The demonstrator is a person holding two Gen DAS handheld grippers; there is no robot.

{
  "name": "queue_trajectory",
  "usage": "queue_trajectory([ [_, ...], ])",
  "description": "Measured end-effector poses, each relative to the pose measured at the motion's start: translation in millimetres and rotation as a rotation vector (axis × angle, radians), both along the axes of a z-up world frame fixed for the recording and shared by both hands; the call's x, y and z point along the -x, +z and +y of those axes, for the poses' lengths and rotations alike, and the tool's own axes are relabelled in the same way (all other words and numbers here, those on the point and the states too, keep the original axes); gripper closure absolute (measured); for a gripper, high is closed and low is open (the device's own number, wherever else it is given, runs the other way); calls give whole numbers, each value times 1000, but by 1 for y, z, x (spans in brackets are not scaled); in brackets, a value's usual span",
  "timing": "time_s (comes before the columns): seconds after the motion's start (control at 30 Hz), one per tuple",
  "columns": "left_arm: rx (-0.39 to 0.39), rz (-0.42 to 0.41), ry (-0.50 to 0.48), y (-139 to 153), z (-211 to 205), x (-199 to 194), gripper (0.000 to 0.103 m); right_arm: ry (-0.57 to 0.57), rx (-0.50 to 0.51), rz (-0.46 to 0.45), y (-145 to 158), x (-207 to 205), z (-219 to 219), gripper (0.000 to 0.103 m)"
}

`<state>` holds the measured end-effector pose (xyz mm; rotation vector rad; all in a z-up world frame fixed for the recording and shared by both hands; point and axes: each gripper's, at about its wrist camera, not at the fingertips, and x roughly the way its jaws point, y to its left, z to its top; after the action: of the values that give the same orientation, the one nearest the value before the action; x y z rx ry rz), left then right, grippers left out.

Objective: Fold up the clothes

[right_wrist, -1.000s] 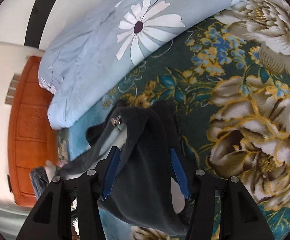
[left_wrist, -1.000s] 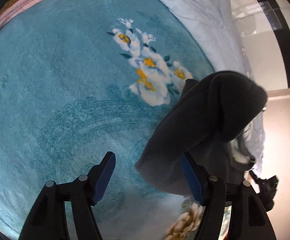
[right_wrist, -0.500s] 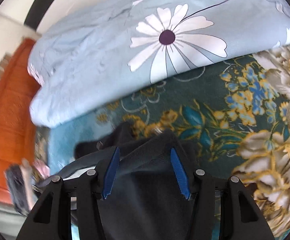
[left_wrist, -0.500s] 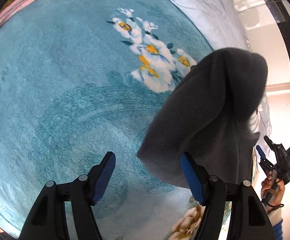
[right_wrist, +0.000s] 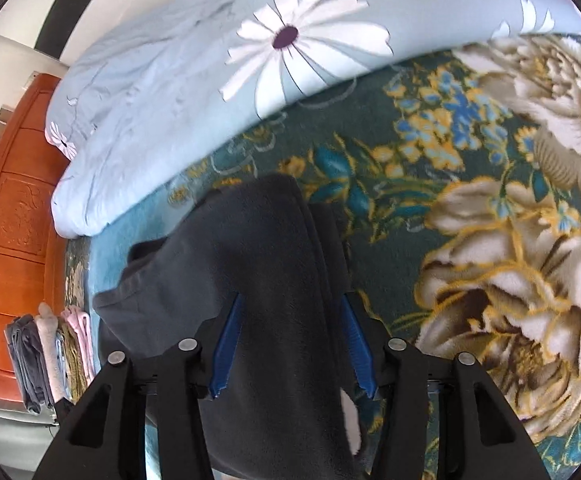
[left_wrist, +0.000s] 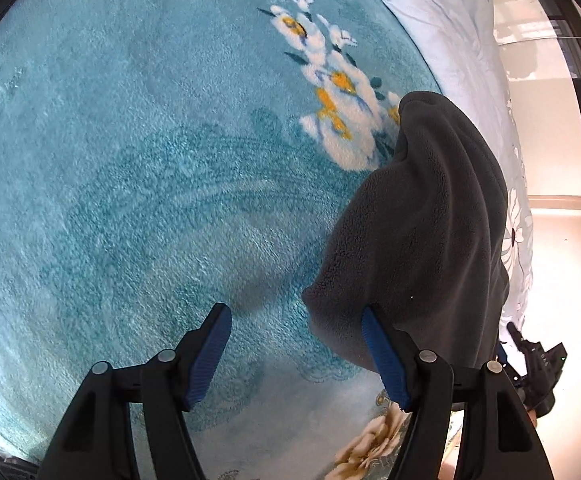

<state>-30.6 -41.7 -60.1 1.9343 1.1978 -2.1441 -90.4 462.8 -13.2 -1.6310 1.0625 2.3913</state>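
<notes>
Charcoal fleece garment [right_wrist: 274, 288] hangs bunched in the clamped right tongs [right_wrist: 290, 354] above the bed's floral blanket [left_wrist: 138, 168]; left tongs [left_wrist: 296, 356], spread apart and empty, should pinch its free edge.

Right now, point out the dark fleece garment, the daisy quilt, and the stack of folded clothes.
dark fleece garment [right_wrist: 266, 280]: right wrist view, its draped middle.
daisy quilt [right_wrist: 290, 36]: right wrist view, the big daisy's centre.
stack of folded clothes [right_wrist: 50, 356]: right wrist view, its middle layers.
</notes>
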Motion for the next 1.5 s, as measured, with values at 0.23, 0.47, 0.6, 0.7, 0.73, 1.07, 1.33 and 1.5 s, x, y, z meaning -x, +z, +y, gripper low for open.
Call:
queue_trajectory([
  [0.23,4,11,-5,5,4,-2,31,-8,-53,-45,-7,33,-9,52],
  [0.47,-27,-6,34,0,-2,-12,31,83,-185,-42,18,53,-25,96],
  [0.6,-36,34,27,10,-2,-17,31,149,-221,78,66,61,-34,97],
  [0.7,-66,59,51,14,-1,-18,31,54,-215,170,99,65,-7,98],
  [0.73,-85,57,65,12,0,-18,31,23,-219,167,99,66,2,99],
  [1.07,-239,22,177,-13,12,-17,31,-29,-212,-16,36,46,24,98],
  [1.33,-358,54,227,-23,33,-7,31,39,-149,62,53,5,34,47],
  [1.5,-427,59,248,-35,38,-10,31,9,74,57,20,-57,41,33],
])
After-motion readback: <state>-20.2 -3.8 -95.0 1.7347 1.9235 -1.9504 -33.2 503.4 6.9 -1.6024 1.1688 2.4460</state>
